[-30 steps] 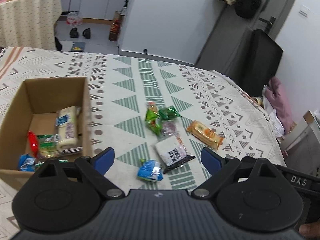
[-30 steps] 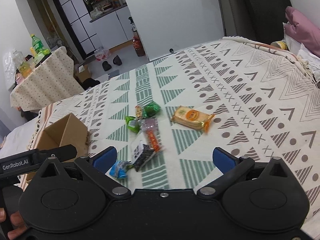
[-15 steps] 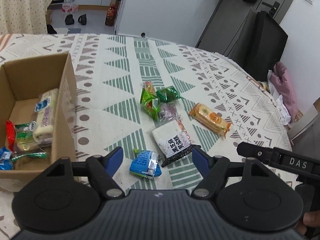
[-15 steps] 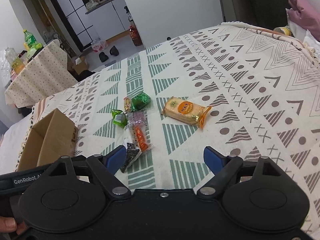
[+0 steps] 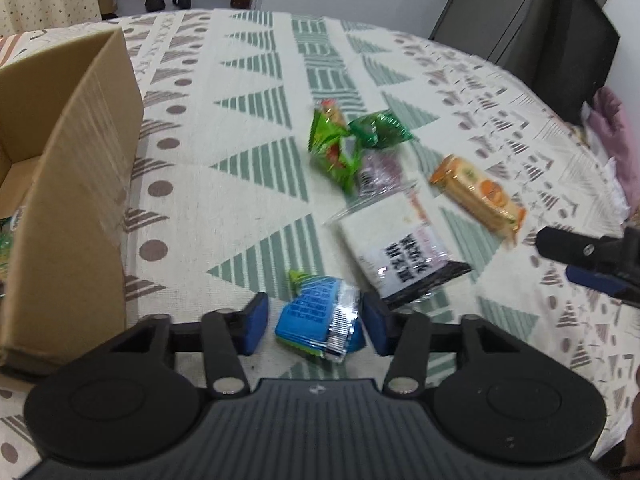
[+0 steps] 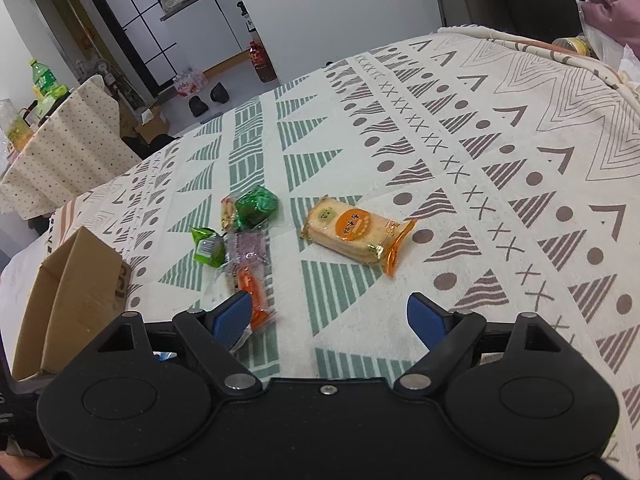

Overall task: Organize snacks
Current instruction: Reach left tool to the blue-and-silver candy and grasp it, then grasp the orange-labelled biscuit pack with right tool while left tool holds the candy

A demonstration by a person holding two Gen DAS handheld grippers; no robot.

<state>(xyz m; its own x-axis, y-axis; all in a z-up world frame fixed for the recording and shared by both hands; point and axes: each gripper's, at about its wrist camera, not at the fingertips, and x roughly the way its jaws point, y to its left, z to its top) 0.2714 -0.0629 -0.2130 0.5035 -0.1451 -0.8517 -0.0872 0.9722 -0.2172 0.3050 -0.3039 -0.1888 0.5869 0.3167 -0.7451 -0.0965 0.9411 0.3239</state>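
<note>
left gripper straddling a blue snack packet on the patterned cloth.
its jaws are apart, one pad on each side of the packet, not yet clamped. the cardboard box stands just to the left. the right gripper hovers wide apart near the orange cracker pack, with green candies and a white packet nearby.

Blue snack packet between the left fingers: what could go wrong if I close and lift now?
The blue snack packet lies skewed in the open left gripper, so its crinkled foil end may slip out. The white packet lies close to the right-hand finger and could get dragged along. The cardboard box wall stands high; lift clear of it.
</note>
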